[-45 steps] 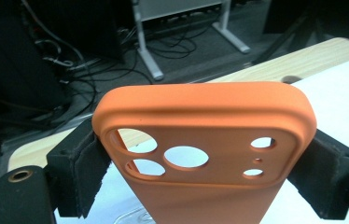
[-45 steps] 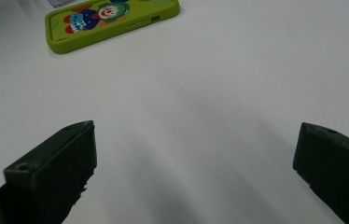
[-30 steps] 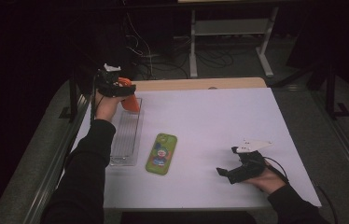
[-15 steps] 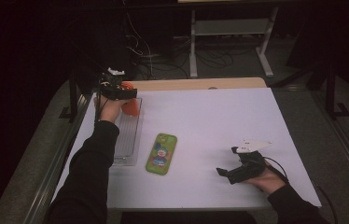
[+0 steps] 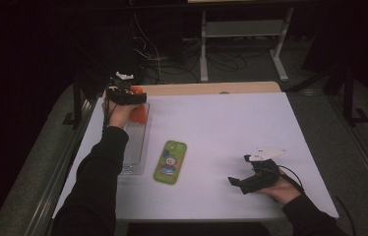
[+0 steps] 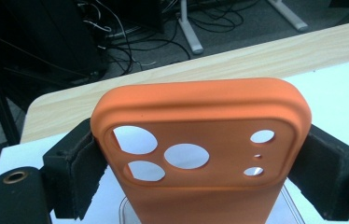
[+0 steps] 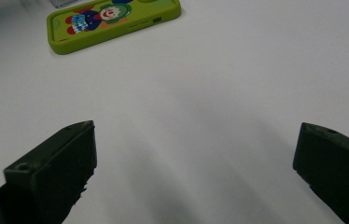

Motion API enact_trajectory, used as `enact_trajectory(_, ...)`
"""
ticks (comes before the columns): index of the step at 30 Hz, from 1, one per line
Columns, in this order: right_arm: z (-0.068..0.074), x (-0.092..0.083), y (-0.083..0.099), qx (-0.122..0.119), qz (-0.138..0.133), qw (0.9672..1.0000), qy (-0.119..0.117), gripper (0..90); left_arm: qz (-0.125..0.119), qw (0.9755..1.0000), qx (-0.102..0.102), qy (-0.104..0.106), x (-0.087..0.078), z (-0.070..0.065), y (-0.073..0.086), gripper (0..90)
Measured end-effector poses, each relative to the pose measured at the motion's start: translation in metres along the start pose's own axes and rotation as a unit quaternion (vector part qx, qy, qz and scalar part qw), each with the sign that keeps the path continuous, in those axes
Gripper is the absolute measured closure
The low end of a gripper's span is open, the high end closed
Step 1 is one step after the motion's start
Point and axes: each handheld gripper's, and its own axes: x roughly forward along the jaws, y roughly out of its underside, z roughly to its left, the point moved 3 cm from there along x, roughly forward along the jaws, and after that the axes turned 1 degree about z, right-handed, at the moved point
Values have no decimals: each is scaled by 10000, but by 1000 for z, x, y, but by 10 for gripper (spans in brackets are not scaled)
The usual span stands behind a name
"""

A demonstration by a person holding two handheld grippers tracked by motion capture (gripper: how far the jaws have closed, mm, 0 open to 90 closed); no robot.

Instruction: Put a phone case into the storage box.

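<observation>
Orange phone case (image 6: 200, 154) is sitting between the pads of the left gripper (image 5: 132, 98), gripped across its width, one pad on each long edge. In the left gripper view you see the camera end of the case pointing up and away, with the cutouts showing white table through them. The jaws have just been easing apart a little with the case between them, but the pads look pressed against its sides, so I'd call it clamped on the case.

From the high view that gripper is up at the far left of the white table (image 5: 231, 128), right over the far end of a clear plastic tray (image 5: 135, 147) that runs along the left edge. The orange case hangs just below the hand there, over the tray. Can't tell if its lower end touches the tray.

Second phone case, green with a cartoon clown on it (image 5: 170, 162), lies flat on the table just to the right of the tray, nothing touching it.

Right gripper (image 5: 236, 183) rests low at the near right of the table, well apart from both cases. Its jaws stand wide apart with just bare table between them, and the green case (image 7: 112, 21) shows farther off in the right gripper view.
</observation>
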Motion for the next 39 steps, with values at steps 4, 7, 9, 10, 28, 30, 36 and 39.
enact_trajectory(4, 0, 0, 0, 16, 6, 10000, 1, 0, -27, 9999, -71, 80, 3, -1, 1, 105)
enact_trajectory(7, 0, 0, 0, 4, 1, 10000, -1, 0, -20, 9999, -104, 128, 4, 0, 1, 49)
enact_trajectory(9, 0, 0, 0, -2, 23, 10000, 1, 0, -61, 9997, -153, 178, 4, 1, 1, 37)
enact_trajectory(10, 0, 0, 0, 0, 33, 10000, -4, 0, -83, 9996, -150, 210, 4, 2, 1, 25)
enact_trajectory(28, 0, 2, -2, -5, 9, 10000, -15, 0, -101, 9985, 76, 534, -37, 10, 2, 21)
enact_trajectory(30, 0, 3, -3, -30, 9, 10000, -7, 0, -97, 9980, 130, 612, -42, 8, 5, 20)
enact_trajectory(36, 2, 5, -3, -24, 50, 10000, -22, 0, -31, 9933, 241, 1126, -55, -3, 14, 21)
enact_trajectory(39, 1, 5, -4, -82, 22, 10000, -31, 0, -29, 9895, 318, 1409, -62, -10, 19, 21)
